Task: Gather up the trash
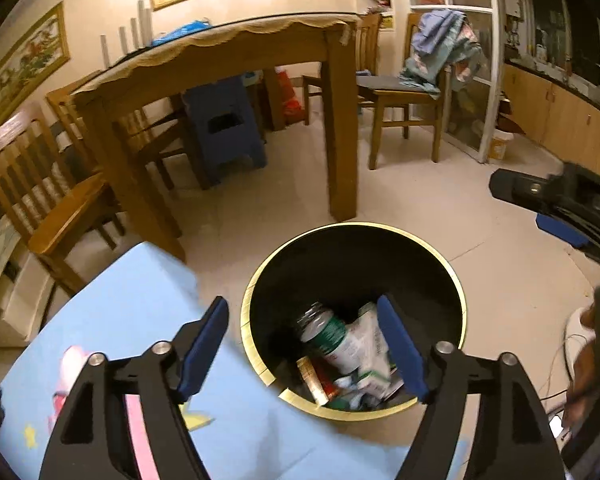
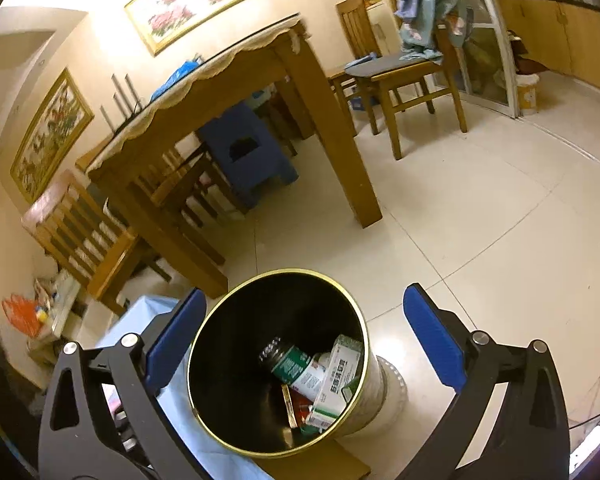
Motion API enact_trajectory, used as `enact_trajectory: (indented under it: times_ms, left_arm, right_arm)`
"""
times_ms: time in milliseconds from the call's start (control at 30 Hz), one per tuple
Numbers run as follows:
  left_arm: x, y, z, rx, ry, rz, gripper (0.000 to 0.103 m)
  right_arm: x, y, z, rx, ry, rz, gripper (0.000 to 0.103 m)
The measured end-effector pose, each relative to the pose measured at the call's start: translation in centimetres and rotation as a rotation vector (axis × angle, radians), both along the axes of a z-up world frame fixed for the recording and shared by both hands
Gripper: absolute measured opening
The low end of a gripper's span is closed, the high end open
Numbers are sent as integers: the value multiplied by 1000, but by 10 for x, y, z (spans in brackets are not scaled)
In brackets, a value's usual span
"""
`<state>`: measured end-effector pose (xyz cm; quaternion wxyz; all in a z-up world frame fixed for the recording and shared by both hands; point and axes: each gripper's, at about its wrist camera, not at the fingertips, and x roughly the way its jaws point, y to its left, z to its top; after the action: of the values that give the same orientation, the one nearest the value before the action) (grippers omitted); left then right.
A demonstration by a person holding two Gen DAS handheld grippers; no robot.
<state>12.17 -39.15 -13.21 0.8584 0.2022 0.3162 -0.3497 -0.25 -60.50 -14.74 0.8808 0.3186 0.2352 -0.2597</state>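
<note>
We see the left gripper (image 1: 302, 338) and right gripper (image 2: 304, 336) above the gold-rimmed bin (image 2: 204, 336), both with jaws spread apart, nothing between them; a green-labelled bottle (image 2: 296, 368) and a carton (image 2: 340, 372) lie inside the bin

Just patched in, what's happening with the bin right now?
A person holds a gripper in each hand over the round bin on the floor beside the blue table. The left gripper and right gripper are both open with nothing between the jaws. A bottle, a carton and other wrappers already lie in the bin.
</note>
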Motion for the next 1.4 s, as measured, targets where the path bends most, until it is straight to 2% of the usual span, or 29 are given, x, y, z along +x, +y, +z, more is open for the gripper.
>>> enact_trajectory:
  times_ms: [33,100,267,333,400,500,600,700,800,833,1000,1067,1233,1400]
  left_arm:
    - [-2,11,2,1,-8,20,82]
    - [-5,43,10,6,-39,94,96]
    - [-8,129,26,39,-94,302,96]
    - [-9,172,28,57,-78,387,96]
    - [-13,203,31,60,-72,455,96]
    - [-25,257,44,49,-91,589,96]
    - [-43,298,65,54,-152,674,96]
    - [-59,323,82,105,-229,749,96]
    - [-72,348,99,63,-255,772,97]
    - [-77,358,107,23,-245,771,97]
    - [-98,378,128,-73,-263,769,96]
    - [-103,381,131,-101,-257,769,96]
    - [-105,378,133,-120,-251,758,96]
    - [-107,375,130,-103,-259,751,96]
  right_arm:
    - [7,8,1,-25,26,22,97]
    - [20,27,2,-95,73,70,97]
    - [54,108,10,-333,220,199,97]
    - [59,157,20,-426,244,257,97]
    - [51,218,33,-493,208,342,97]
    - [44,278,35,-417,148,486,98]
    - [49,314,39,-355,152,558,98]
    - [51,333,63,-334,125,603,98]
    - [40,355,99,-404,61,588,98]
    - [38,363,107,-429,50,585,98]
    - [21,393,112,-463,31,641,98]
    - [15,399,111,-475,18,628,98]
    - [11,403,112,-465,18,635,98]
    - [12,398,112,-423,16,649,98]
